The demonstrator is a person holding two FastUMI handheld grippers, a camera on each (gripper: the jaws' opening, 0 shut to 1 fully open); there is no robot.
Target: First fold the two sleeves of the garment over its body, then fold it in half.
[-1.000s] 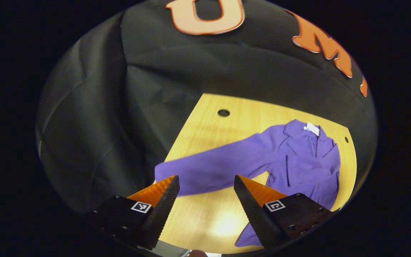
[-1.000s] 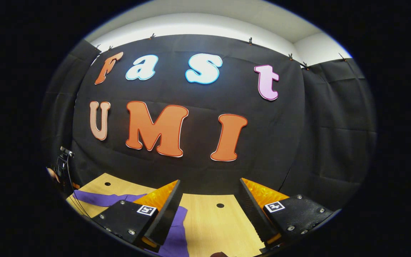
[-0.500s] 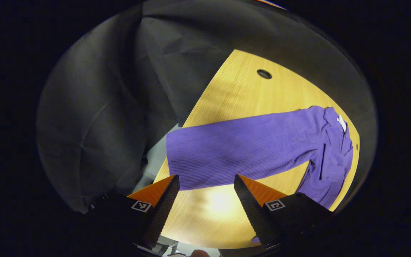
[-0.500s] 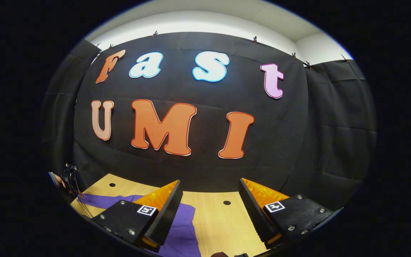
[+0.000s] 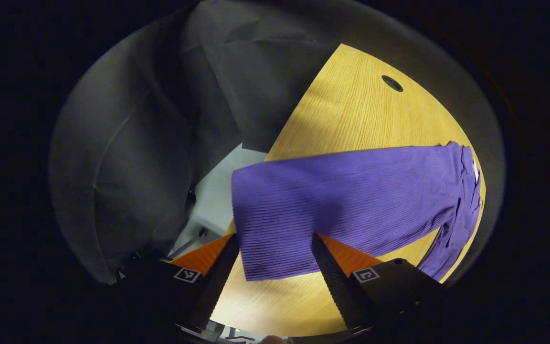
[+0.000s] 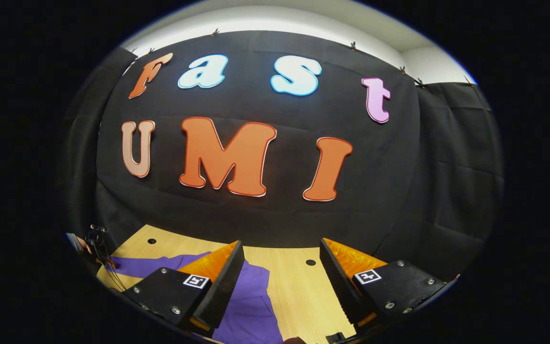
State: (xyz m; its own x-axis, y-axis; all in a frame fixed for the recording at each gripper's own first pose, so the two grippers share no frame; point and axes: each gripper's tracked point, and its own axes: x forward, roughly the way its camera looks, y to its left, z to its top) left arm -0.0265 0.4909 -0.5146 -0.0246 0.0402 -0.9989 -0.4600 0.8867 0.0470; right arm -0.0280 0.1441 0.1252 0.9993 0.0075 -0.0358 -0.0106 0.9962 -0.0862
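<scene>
purple sleeve (image 5: 346, 200) cuff end lying between parted left claw (image 5: 275, 258), long axis running away toward garment body (image 5: 461, 210) on bench (image 5: 351, 110).

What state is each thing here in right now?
Purple garment: spread flat on the table, unfolded.
Sleeve: stretched out, cuff end between the left fingers.
Left hand-held gripper: open, not clamped.
Right hand-held gripper: open, empty, raised above the table.
Wooden table: bare apart from the garment.

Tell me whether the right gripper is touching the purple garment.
Apart. In the right gripper view, the right gripper is open and raised toward the booth wall, with bare table between its fingers; the purple garment lies flat lower down, beyond the left finger.
</scene>
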